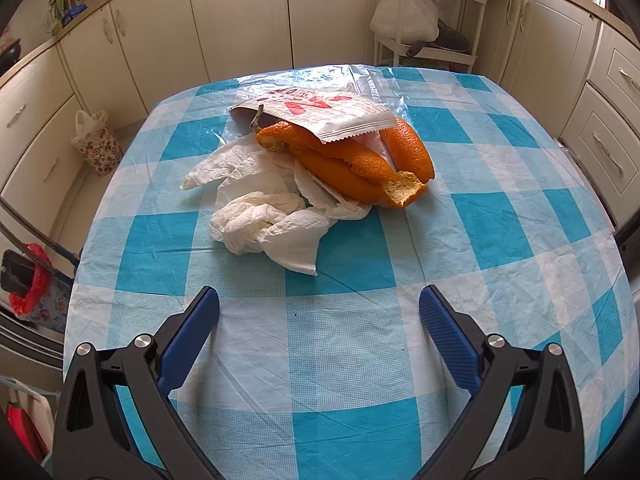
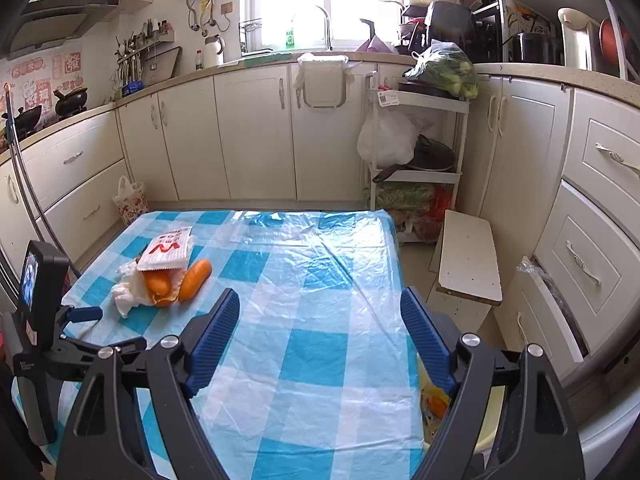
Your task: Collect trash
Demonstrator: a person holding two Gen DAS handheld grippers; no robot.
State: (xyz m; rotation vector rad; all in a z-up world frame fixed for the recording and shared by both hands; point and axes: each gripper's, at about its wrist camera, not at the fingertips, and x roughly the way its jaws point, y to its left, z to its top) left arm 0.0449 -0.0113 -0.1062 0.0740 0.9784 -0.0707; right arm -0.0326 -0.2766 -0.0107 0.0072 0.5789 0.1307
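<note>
Trash pile: peel (image 1: 360, 164), tissue (image 1: 264, 220), wrapper (image 1: 320, 114) on top, touching, lay on surface (image 1: 500, 280) dead ahead of left tongs (image 1: 320, 308). Peel's long axis ran diagonally, far-left to near-right. Left tongs nearer, wide open, empty. Right tongs (image 2: 320, 312) likewise open, empty, pile (image 2: 168, 276) well apart to their left. Checked cloth under clear plastic. Kitchen cabinets (image 2: 256, 132) around; bin (image 2: 460, 412) at surface's right edge.

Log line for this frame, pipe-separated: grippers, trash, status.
left gripper open, empty | right gripper open, empty | wrapper, orange peel, tissue piled on table | nothing grasped
</note>
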